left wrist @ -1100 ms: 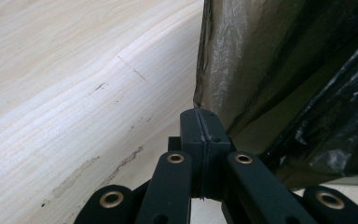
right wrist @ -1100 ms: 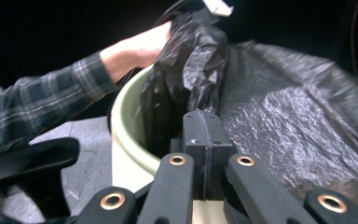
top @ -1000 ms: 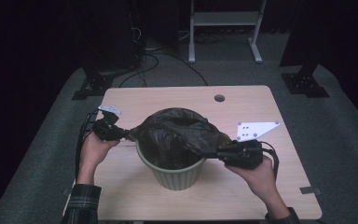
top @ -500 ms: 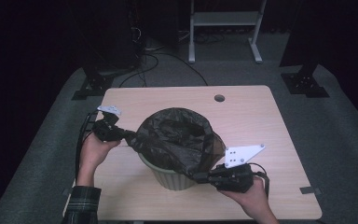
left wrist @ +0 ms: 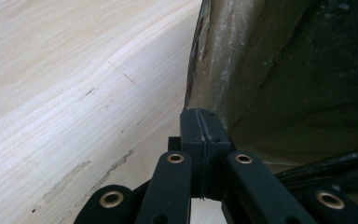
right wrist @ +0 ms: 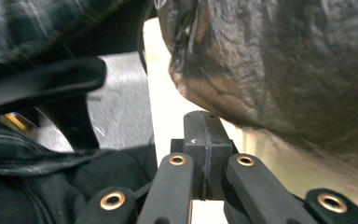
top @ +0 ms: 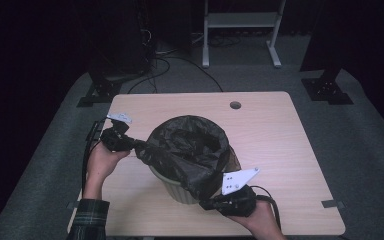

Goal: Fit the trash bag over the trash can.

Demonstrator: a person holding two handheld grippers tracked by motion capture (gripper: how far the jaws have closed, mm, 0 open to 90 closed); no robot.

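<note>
A pale green ribbed bin [top: 176, 189] stands mid-table on the wooden table [top: 280, 140], with a black trash bag [top: 190, 145] in it, mouth open upward. My left gripper [top: 131, 143] is at the bin's left, shut on the bag's stretched edge. In the left gripper view the jaws [left wrist: 200, 116] are pressed together where the bag [left wrist: 284, 70] meets them. My right gripper [top: 208, 203] is low at the bin's front right, shut on the bag's rim drawn down over the bin's side. The right gripper view has the shut jaws [right wrist: 201, 119] just under the wrinkled bag [right wrist: 284, 60].
A round cable hole [top: 235, 105] sits near the table's far edge. Behind the table are a white metal stand [top: 240, 20], floor cables [top: 180, 60] and dark stand feet [top: 327, 90]. The right gripper is close to the table's near edge.
My right gripper has moved down and toward the table's near edge, dragging the bag's rim over the bin's front right side. The left gripper has stayed put.
</note>
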